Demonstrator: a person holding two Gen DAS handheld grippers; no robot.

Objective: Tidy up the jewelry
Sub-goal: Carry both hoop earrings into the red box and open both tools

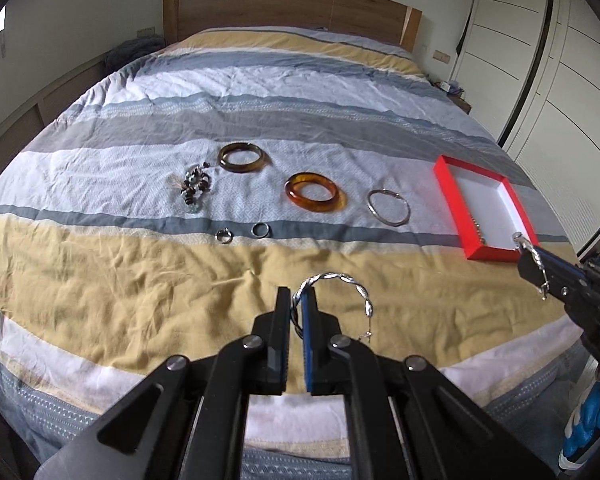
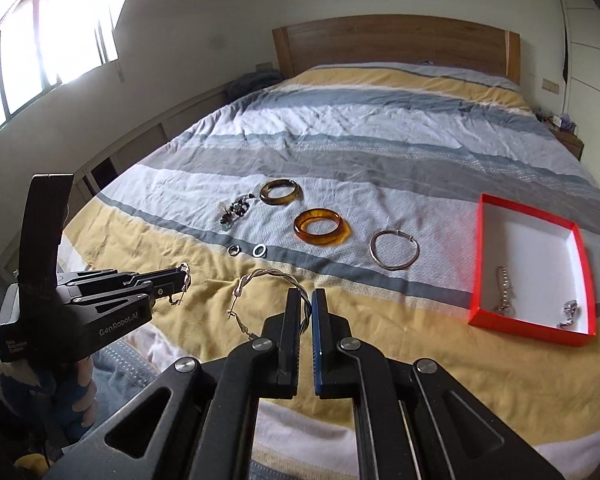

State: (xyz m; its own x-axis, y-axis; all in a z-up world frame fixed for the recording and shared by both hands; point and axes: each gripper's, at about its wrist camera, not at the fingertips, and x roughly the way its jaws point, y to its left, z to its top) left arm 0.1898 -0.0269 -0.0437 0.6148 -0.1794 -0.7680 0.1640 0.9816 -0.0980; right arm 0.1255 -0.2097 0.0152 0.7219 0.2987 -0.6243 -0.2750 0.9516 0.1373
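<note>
Striped bedspread [image 1: 140, 280] carries two resin bangles, two small rings, one thin silver hoop [image 1: 389, 207]. My left gripper [image 1: 297, 300] and right gripper [image 2: 307, 304] each pinch a twisted silver bracelet [image 1: 340, 280] near the red box [image 2: 476, 280].

Part of the twisted silver bracelet [image 1: 332, 280] is being hidden between the left gripper [image 1: 298, 312] fingers. The right gripper [image 1: 534, 266] is being cut off by the frame's right edge. The beaded tangle [image 1: 194, 186] is being rendered too small to be identified.
</note>
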